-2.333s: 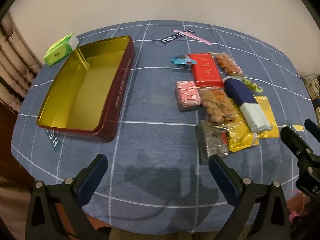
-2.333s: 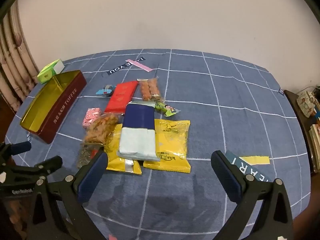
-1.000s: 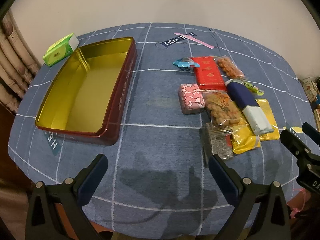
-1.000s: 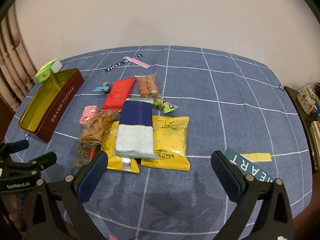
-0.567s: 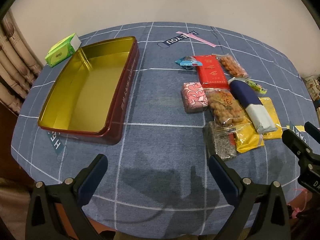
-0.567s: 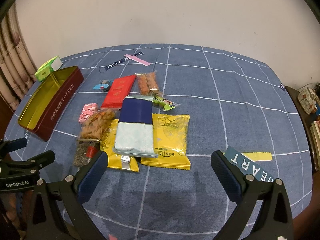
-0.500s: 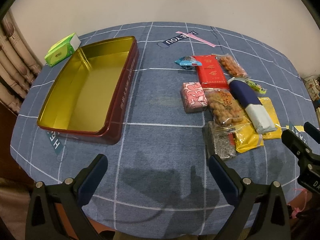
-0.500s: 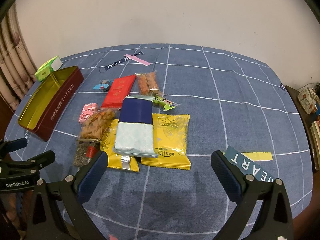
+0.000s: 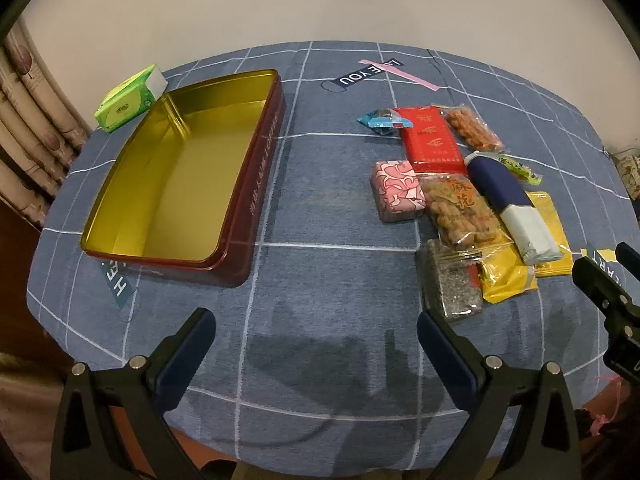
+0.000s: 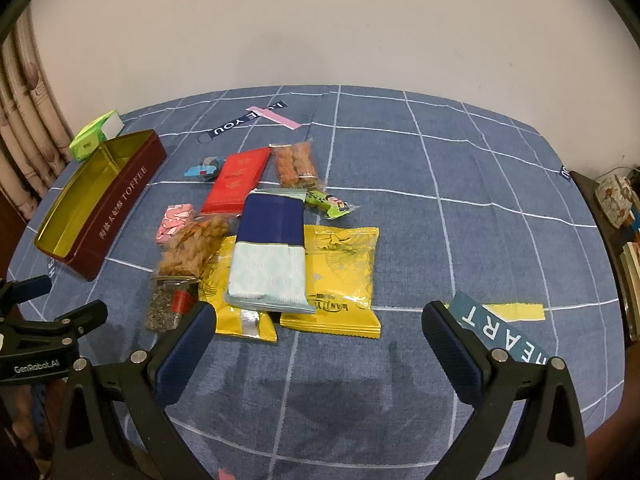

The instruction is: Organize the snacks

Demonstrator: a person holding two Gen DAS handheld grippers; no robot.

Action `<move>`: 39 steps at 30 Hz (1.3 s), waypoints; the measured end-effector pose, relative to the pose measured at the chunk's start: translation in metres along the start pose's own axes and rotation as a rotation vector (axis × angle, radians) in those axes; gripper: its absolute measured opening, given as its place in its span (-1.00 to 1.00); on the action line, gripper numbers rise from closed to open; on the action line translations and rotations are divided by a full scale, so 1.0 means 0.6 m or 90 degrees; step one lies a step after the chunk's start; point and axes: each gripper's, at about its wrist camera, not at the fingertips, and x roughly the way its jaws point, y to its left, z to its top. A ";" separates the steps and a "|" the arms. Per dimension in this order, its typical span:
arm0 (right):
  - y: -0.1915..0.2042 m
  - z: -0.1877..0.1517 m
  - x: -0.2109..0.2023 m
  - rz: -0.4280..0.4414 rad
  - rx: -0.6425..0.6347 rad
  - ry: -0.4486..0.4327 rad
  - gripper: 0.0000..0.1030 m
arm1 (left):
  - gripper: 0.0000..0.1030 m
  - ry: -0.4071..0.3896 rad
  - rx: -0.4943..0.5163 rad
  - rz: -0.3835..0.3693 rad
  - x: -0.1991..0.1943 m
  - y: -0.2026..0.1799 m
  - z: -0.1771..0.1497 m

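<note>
Left wrist view: the left gripper (image 9: 312, 336) hangs over the near edge of the worktop (image 9: 328, 184), its blue-padded fingers (image 9: 186, 354) spread wide and grasping nothing. Beyond and to the left lies the open toffee tin (image 9: 256, 184), gold inside, maroon outside, with no snack in it. A green tissue box (image 9: 130, 98) sits just behind its far corner. To the right, well apart from the tin, the snacks lie in a cluster: a pink packet (image 9: 398, 190), a red packet (image 9: 432, 138), a bag of fried twists (image 9: 460, 210) and a dark seed bag (image 9: 450, 284).

Right wrist view: the right gripper (image 10: 318, 338) likewise has its fingers (image 10: 450, 342) released, holding nothing, just short of the cluster. Nearest lie two yellow pouches (image 10: 344, 276), overlapped by a navy-and-pale-blue packet (image 10: 270, 250). Farther off are a small green candy (image 10: 328, 202) and a bag of orange sticks (image 10: 294, 164).
</note>
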 end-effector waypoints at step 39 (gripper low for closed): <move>-0.071 0.019 0.056 -0.069 0.021 0.039 0.81 | 0.99 0.007 0.002 0.009 0.015 0.008 0.011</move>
